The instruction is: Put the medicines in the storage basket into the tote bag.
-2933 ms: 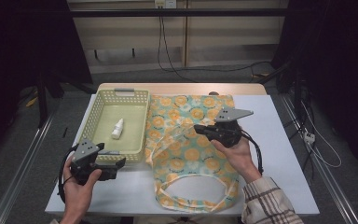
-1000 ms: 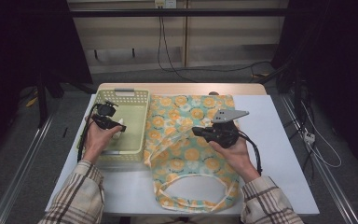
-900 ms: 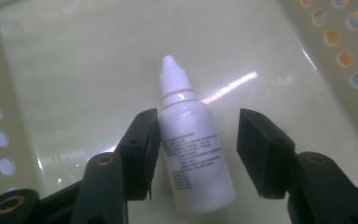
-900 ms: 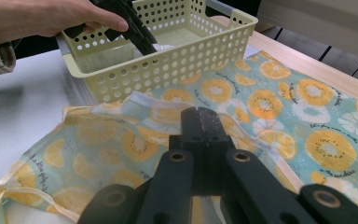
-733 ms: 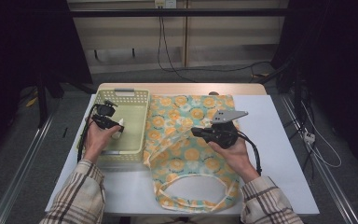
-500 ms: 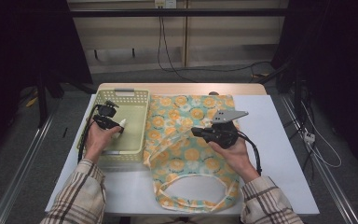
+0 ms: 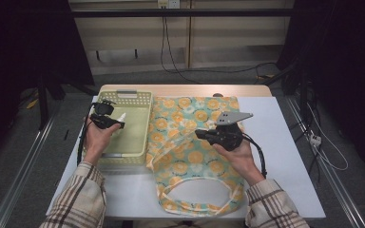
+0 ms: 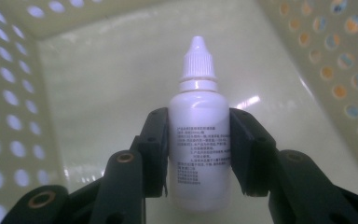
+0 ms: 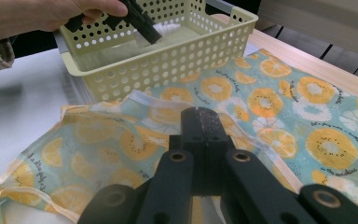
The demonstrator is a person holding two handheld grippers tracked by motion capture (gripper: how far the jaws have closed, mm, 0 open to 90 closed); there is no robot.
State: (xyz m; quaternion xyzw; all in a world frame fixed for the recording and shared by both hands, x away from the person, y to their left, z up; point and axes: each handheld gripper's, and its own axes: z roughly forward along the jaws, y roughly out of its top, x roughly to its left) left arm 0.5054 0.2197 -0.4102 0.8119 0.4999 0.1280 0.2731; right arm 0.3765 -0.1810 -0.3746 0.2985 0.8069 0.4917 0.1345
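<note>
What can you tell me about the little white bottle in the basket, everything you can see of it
The white bottle is a small dropper type of smooth, plastic-looking material, with a ribbed conical cap, a collar ring below it, and fine dark print too small to read. The left gripper clamps its body from both sides, cap pointing away from the camera. It sits inside the pale yellow perforated basket; whether it touches the basket floor cannot be told.

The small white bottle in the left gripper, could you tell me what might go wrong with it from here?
The left gripper clamps the smooth round bottle at its lower body, so it might slip or twist. It sits inside the basket, whose wall could catch it on lifting. The right gripper is shut over the bag, perhaps pinching fabric.
</note>
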